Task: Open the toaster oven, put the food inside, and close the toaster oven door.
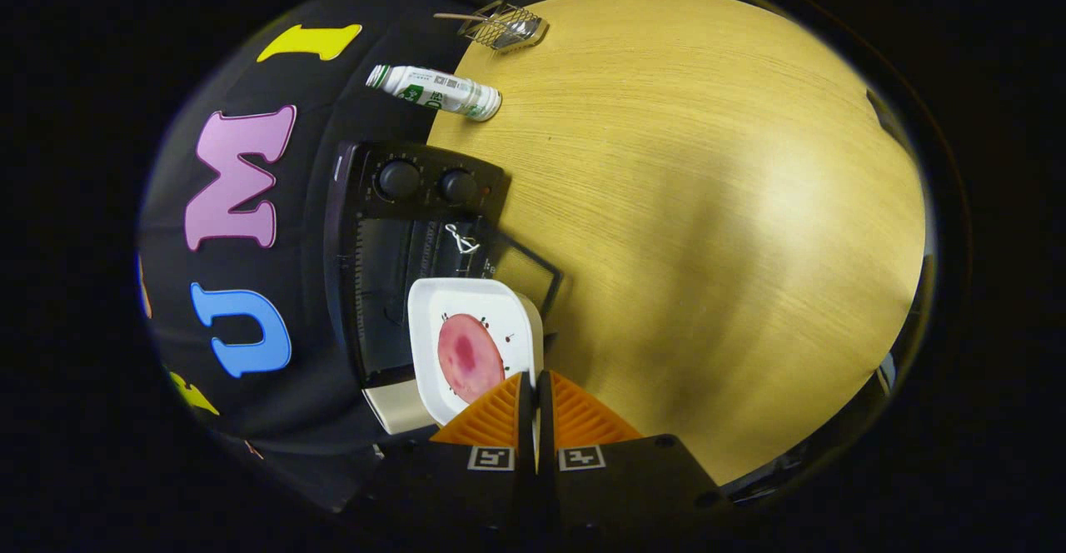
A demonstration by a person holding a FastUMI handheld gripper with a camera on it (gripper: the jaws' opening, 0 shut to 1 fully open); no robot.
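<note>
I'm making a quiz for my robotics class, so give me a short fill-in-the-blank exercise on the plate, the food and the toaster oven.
1. The gripper has its jaws ____ on the rim of the white plate.
2. The round slice of food on the plate is ____ in colour.
3. The toaster oven has ____ round knobs on its front.
4. Its glass door stands ____.

Missing words: shut; pink; two; open.

Count: one toaster oven with two knobs, one white plate carrying one pink food slice. Also one bottle, one wire basket, one desk. One gripper, two jaws pressed on the plate's rim.
</note>
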